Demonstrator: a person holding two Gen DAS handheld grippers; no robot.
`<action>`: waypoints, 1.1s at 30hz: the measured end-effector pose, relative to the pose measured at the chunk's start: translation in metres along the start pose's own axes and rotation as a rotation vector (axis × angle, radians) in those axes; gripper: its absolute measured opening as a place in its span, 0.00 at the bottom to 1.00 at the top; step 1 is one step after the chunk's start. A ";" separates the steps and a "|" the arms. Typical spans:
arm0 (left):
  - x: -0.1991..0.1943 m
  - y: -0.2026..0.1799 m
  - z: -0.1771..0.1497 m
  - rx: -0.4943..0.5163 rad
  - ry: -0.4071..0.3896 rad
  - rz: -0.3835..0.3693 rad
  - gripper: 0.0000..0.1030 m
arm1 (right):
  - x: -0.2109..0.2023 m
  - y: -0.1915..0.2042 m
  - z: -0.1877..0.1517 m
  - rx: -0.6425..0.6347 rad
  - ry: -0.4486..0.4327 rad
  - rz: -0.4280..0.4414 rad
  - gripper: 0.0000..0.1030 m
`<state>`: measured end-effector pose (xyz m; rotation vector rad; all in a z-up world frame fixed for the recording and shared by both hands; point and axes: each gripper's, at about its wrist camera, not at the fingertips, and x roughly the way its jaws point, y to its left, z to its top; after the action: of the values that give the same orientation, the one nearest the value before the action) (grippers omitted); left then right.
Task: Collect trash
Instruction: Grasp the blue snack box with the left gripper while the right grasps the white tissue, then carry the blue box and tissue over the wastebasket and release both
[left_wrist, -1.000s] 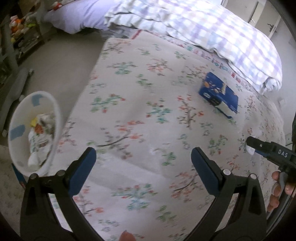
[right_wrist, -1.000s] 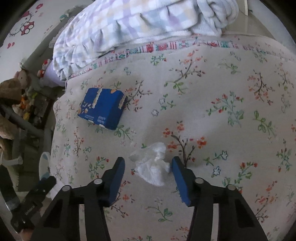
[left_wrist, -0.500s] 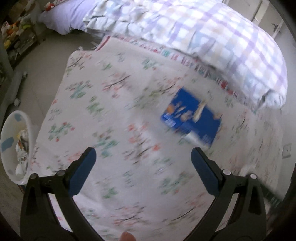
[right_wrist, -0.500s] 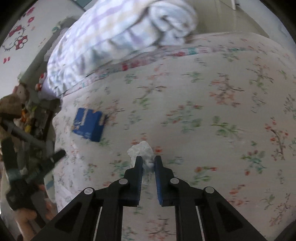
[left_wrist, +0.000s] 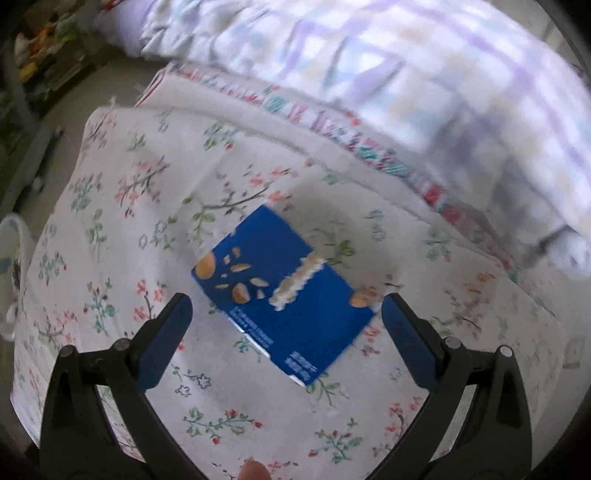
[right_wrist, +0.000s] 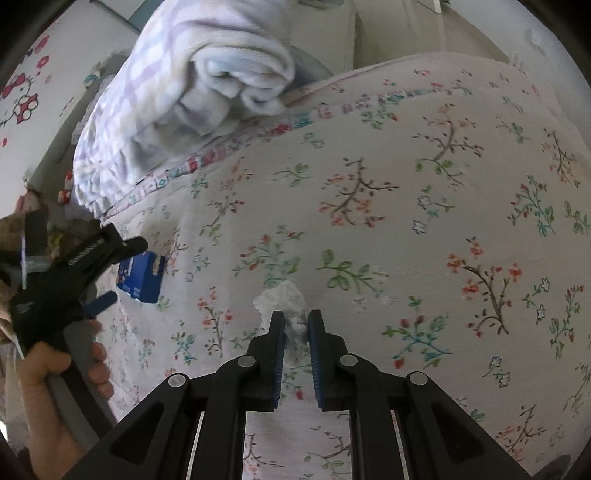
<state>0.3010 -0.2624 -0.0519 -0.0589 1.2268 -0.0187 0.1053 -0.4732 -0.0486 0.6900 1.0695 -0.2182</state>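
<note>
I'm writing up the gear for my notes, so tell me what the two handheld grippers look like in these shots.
Both are matte black plastic clamps. The left gripper and the right gripper each have two forked arms with triangular cut-outs and round silver rivets at the joints. The fingers carry flat blue pads. Seen from the right wrist view, the left gripper's side bears small pale lettering, too blurred to read. No cables or sleeves show.

Both grippers are black plastic frames with triangular cut-outs and round silver rivets. The right gripper has blue-edged pads; the left gripper has wide blue pads, and white lettering marks its arm.
</note>
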 end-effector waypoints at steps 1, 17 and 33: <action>0.002 0.003 -0.002 -0.007 0.002 0.004 0.99 | 0.000 0.000 0.000 0.004 0.001 0.002 0.13; -0.019 0.025 -0.031 0.115 -0.017 -0.091 0.75 | -0.007 0.008 -0.012 -0.033 0.007 -0.016 0.13; -0.043 0.096 -0.064 0.158 -0.022 -0.192 0.72 | -0.022 0.065 -0.032 -0.102 -0.017 0.028 0.13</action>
<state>0.2250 -0.1673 -0.0385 -0.0385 1.1904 -0.2809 0.1030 -0.4068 -0.0118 0.6097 1.0473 -0.1438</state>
